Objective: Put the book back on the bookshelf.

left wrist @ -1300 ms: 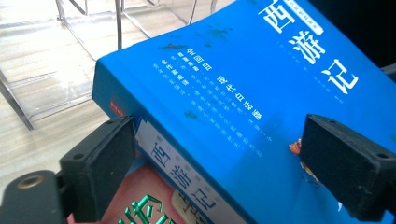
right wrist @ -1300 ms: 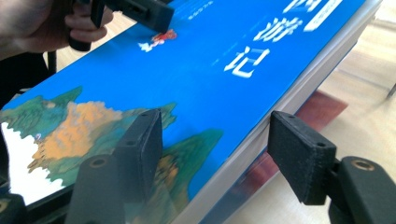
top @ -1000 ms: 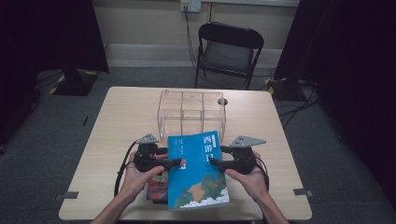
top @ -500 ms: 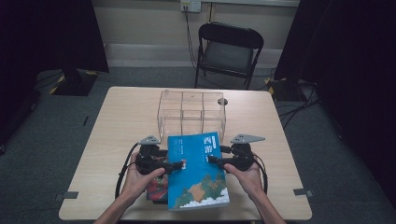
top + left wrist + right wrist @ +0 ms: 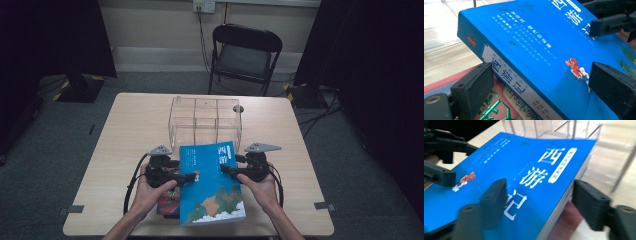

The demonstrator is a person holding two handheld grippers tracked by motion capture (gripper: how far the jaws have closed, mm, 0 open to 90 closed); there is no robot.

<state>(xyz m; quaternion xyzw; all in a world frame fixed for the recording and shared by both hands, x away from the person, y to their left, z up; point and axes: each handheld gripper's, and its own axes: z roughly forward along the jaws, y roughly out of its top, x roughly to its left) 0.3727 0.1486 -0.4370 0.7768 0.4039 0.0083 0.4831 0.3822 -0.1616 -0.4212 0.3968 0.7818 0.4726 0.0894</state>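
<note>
While the blue book (image 5: 211, 182) is already raised off the stack, it has not yet reached the clear organizer (image 5: 206, 120), so the work looks to be about halfway.

At nine o'clock of the book, the left gripper (image 5: 187, 176) straddles the spine edge: in the left gripper view one black jaw sits under the spine and the other over the cover, so it appears clamped on the blue book (image 5: 536, 50), though contact at the pads is hard to confirm. Beneath lies a red book (image 5: 499, 105), with its edge peeking out at seven o'clock in the high view.

At three o'clock, the right gripper (image 5: 226, 169) brackets the page edge, one jaw above the cover and one beyond the edge; whether it truly pinches I cannot tell.

The organizer stands at twelve o'clock, just beyond the book's far edge on the table (image 5: 130, 130). Left to do, by my judgement: carry the book forward and set it into a compartment.
</note>
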